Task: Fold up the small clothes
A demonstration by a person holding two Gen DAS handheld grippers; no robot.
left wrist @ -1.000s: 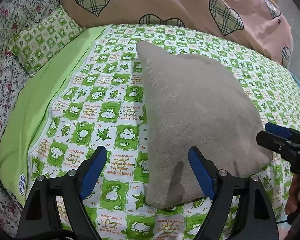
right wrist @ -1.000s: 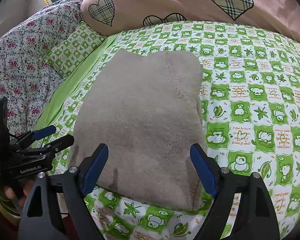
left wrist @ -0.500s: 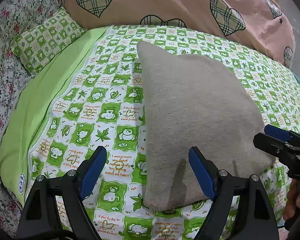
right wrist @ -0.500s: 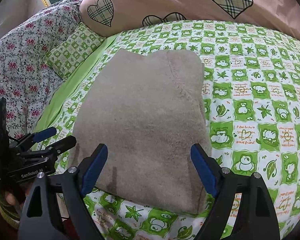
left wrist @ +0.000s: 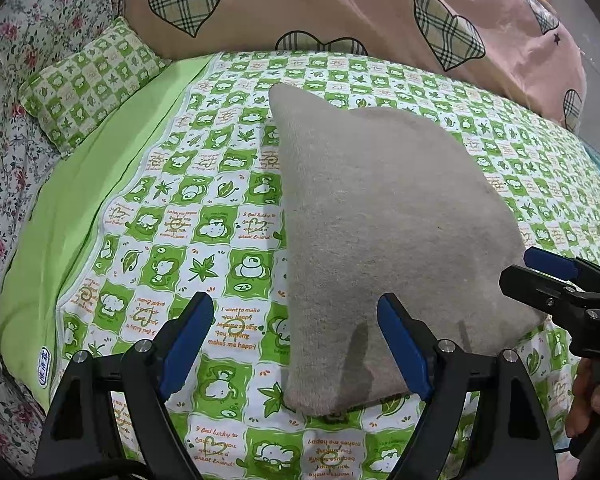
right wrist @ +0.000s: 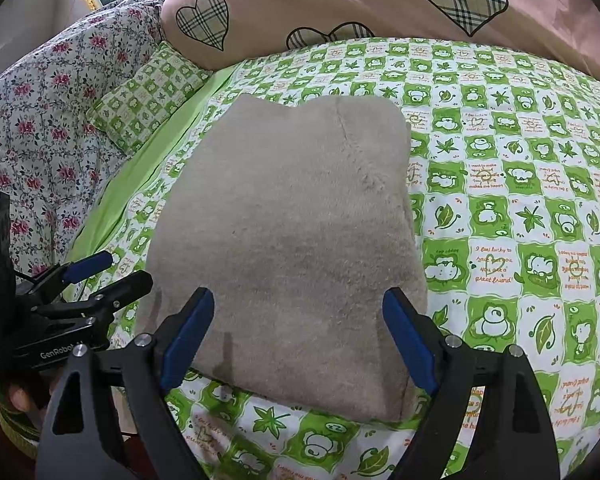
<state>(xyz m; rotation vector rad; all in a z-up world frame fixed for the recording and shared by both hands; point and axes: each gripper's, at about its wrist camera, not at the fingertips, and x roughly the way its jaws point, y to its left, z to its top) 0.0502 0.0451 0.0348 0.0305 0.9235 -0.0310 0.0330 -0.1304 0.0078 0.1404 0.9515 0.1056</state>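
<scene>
A grey fuzzy garment lies folded into a rough rectangle on the green-checked bed sheet; it also shows in the right wrist view. My left gripper is open and empty, hovering just above the garment's near left corner. My right gripper is open and empty above the garment's near edge. Each gripper shows in the other's view: the right one at the garment's right edge, the left one at its left edge.
A pink quilt with plaid hearts is piled along the far side of the bed. A small green-checked pillow and a floral blanket lie to the left. The sheet's plain green border runs down the left.
Both grippers have drifted slightly back toward the near edge of the garment and stayed open. The garment has not moved.
</scene>
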